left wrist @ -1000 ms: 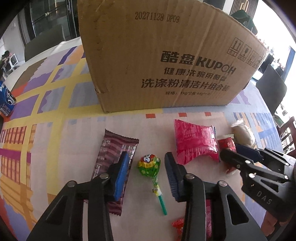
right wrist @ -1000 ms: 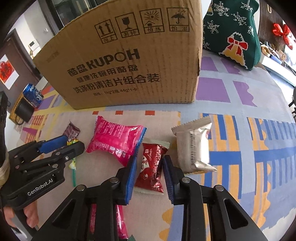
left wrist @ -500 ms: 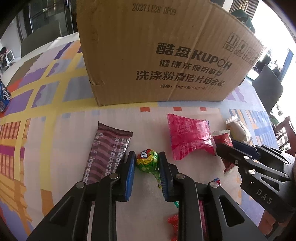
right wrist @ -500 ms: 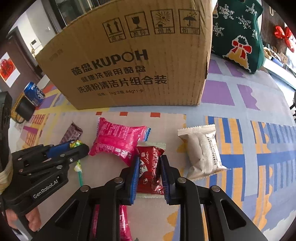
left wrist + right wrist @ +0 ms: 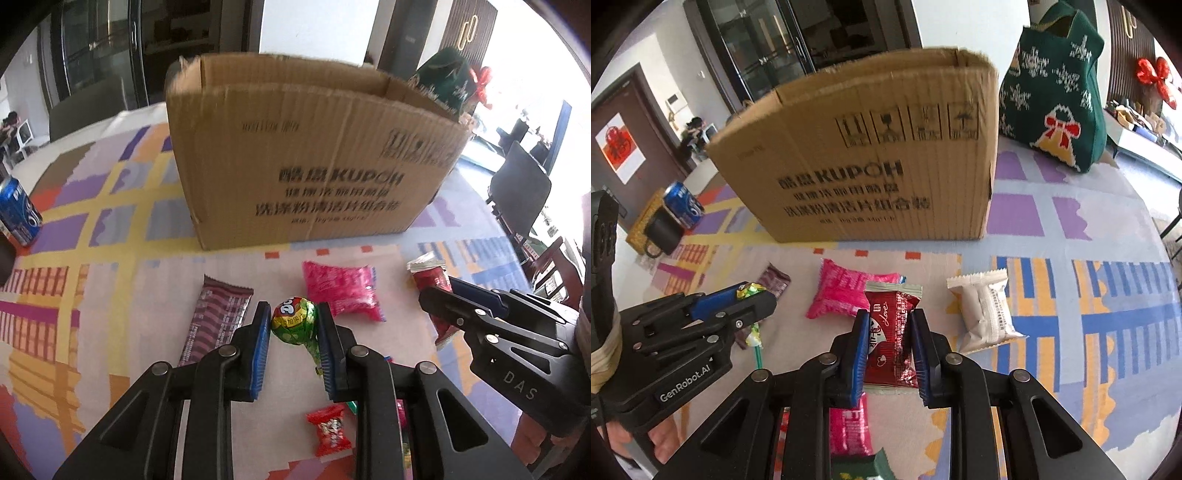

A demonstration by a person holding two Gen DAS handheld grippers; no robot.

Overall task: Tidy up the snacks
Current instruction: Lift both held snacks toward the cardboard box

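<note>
**A:** State the condition of the left gripper (image 5: pixel 291 325).

**B:** Its jaws stand narrow, having just closed, and clamp the green foil-wrapped round lollipop (image 5: pixel 293 320). The lollipop head sits between the blue ribbed pads (image 5: pixel 260 350), near their tips, with a pad pressing on each side. The stick runs back and down behind the right-hand pad. In the right wrist view the green stick hangs below that gripper, clear of the tablecloth.

**A:** And the right gripper (image 5: pixel 890 332)?

**B:** Jaws narrow, just closed as well, gripping the dark red rectangular foil snack packet (image 5: pixel 892 323). The packet stands upright between the pads; its crimped top edge projects past the fingertips, and its lower edge shows below them.

**A:** Location of the remaining snacks?

**B:** On the patterned multicolour tablecloth (image 5: pixel 1108 277). The bright pink pillow-shaped packet (image 5: pixel 340 291) lies just beyond the two grippers, between them. The maroon striped flat wrapper bar (image 5: pixel 218 315) lies just left of the left gripper. The pale silver-white pillow packet (image 5: pixel 984 310) lies right of the right gripper. A small red twist-wrapped candy (image 5: pixel 328 430) lies below the left gripper.

**A:** The container?

**B:** The brown corrugated cardboard box (image 5: pixel 306 158) stands open-topped beyond the snacks, well apart from both grippers. A blue drink can (image 5: pixel 18 210) stands at far left.
</note>
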